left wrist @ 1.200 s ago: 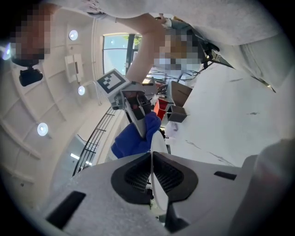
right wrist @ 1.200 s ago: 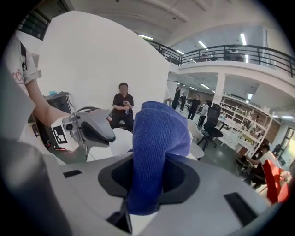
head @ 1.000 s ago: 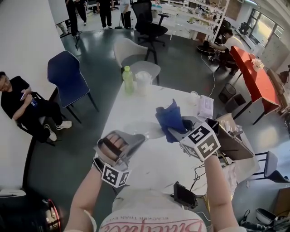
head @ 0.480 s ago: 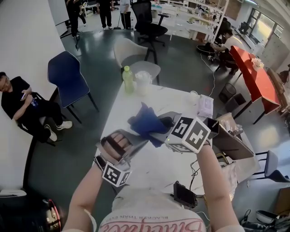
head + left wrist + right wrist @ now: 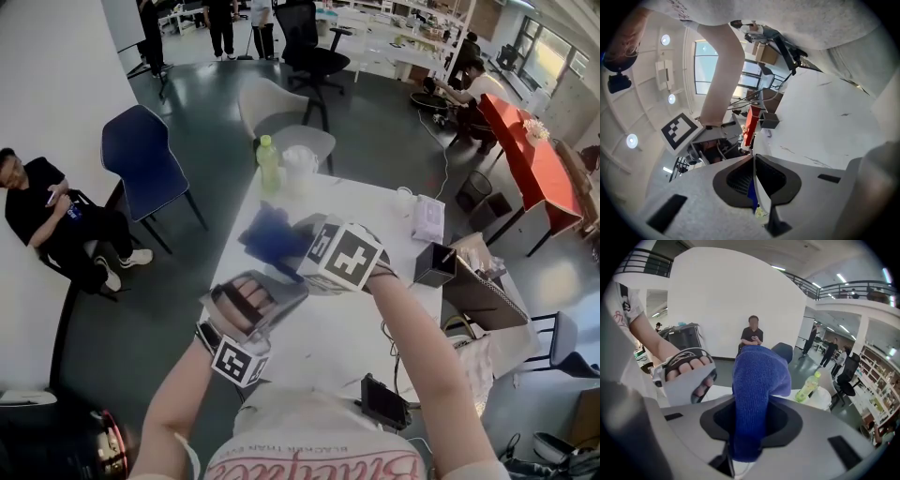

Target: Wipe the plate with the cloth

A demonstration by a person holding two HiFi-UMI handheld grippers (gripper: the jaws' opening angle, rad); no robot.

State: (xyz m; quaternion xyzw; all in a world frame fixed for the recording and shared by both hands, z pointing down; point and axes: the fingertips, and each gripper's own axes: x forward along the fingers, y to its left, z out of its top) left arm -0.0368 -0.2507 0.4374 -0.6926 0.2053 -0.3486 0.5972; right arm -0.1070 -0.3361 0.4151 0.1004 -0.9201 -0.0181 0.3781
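My right gripper [image 5: 752, 414] had its jaws clamped on a bunched, deep-blue knitted cloth [image 5: 758, 380], which stood up out of them in a thick fold and hid their tips. In the head view that cloth hung above the far left part of the long white table [image 5: 328, 328], just ahead of my left gripper [image 5: 753, 164]. The left jaws were pressed together on the thin pale edge of a plate [image 5: 758, 190] (seen only edge-on, so I could not tell its shape or material). A sliver of blue showed through the narrow gap beside that edge; whether cloth and plate touched, I could not tell. My left hand [image 5: 686, 369] held that gripper, fingers through an opening in its grey body. Farther along the table stood a slim green plastic bottle [image 5: 268, 164] just beside a whitish translucent jug [image 5: 298, 169]. Off the table's left side stood a dark blue moulded chair [image 5: 141, 159], and near it a person in black [image 5: 42, 211] sat against the white wall.
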